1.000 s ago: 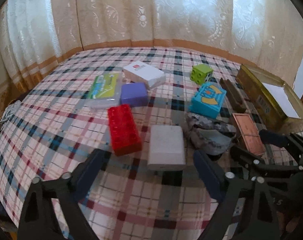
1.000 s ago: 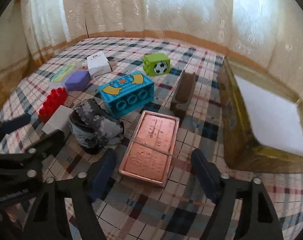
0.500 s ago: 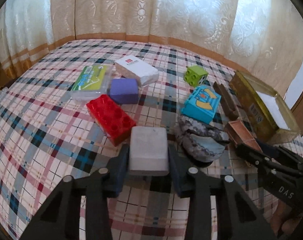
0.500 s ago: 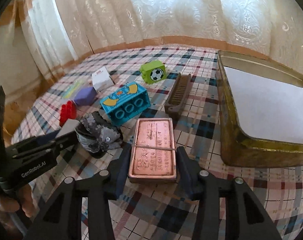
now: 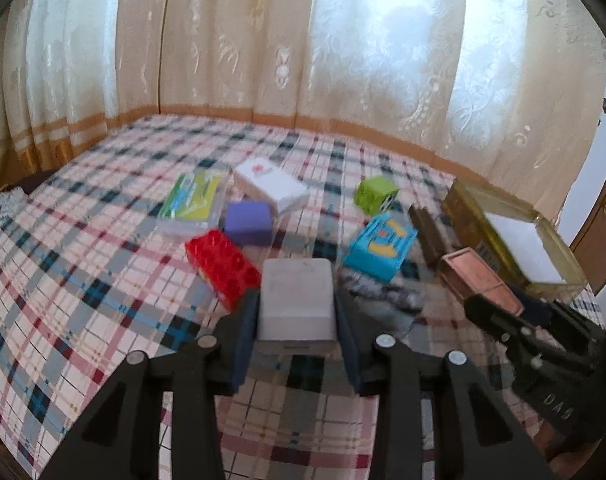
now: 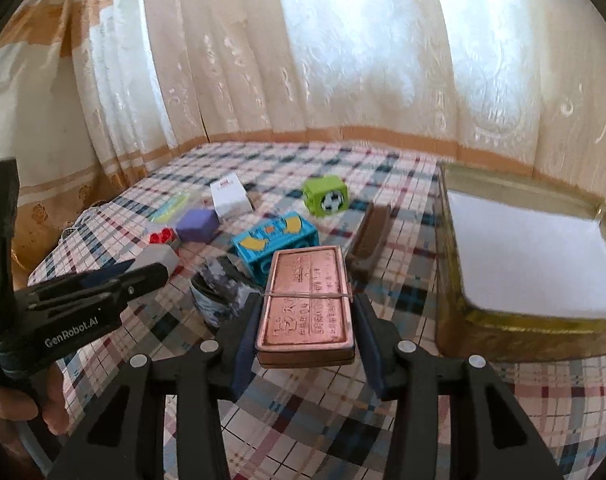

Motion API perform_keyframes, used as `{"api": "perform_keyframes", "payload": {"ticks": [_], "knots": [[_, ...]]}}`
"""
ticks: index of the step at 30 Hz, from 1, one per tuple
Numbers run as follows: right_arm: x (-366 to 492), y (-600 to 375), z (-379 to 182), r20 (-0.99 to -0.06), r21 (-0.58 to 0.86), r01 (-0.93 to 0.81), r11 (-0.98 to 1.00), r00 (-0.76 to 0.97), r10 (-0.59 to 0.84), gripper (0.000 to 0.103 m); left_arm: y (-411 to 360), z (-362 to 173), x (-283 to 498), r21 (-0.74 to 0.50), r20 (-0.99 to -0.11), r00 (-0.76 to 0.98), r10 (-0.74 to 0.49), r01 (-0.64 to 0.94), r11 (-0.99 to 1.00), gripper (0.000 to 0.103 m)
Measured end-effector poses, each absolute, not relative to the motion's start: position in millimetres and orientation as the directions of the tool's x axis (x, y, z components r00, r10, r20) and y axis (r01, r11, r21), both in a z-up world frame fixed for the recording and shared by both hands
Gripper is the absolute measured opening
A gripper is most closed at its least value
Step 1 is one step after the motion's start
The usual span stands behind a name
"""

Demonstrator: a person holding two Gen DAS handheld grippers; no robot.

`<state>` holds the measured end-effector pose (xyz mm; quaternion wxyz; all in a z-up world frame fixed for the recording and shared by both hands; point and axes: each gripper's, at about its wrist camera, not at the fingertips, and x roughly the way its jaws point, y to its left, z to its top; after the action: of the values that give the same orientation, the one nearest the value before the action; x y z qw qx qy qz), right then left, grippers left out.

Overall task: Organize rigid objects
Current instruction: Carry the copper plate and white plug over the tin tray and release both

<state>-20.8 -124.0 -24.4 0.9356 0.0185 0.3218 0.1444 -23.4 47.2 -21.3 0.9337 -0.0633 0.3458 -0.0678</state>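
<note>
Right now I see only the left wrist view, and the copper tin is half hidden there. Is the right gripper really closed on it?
Observer: Yes. In the right wrist view the right gripper has just been closing, and its pads now press the two long sides of the copper tin.
Operator: Is something wrapped around the tin?
Observer: A thin rubber band crosses its lid.
Operator: And the green cube?
Observer: The green cube shows a football picture on the side facing that camera.
</note>
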Motion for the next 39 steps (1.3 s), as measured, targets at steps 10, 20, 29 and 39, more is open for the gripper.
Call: {"api": "perform_keyframes", "payload": {"ticks": [10,20,29,39], "knots": [[-26,-148,-3,-0.482,0.078,-0.153,0.985,0.859,0.172,0.048,10,9,-23,-0.147,-0.551,0.807,-0.212,0.157,0.977,0.037],[-28,-193,5,-0.435,0.150,-0.090,0.985,0.888,0.147,0.048,-29,28,-18,-0.152,-0.499,0.826,-0.264,0.216,0.964,0.037],[-31,-224,12,-0.404,0.157,-0.011,0.988,0.912,0.074,0.048,-66,36,-12,-0.145,-0.473,0.827,-0.304,0.267,0.953,0.037],[-30,-289,10,-0.419,0.162,0.131,0.978,0.907,-0.053,0.048,-128,41,-1,-0.125,-0.458,0.817,-0.351,0.332,0.935,0.037]]}}
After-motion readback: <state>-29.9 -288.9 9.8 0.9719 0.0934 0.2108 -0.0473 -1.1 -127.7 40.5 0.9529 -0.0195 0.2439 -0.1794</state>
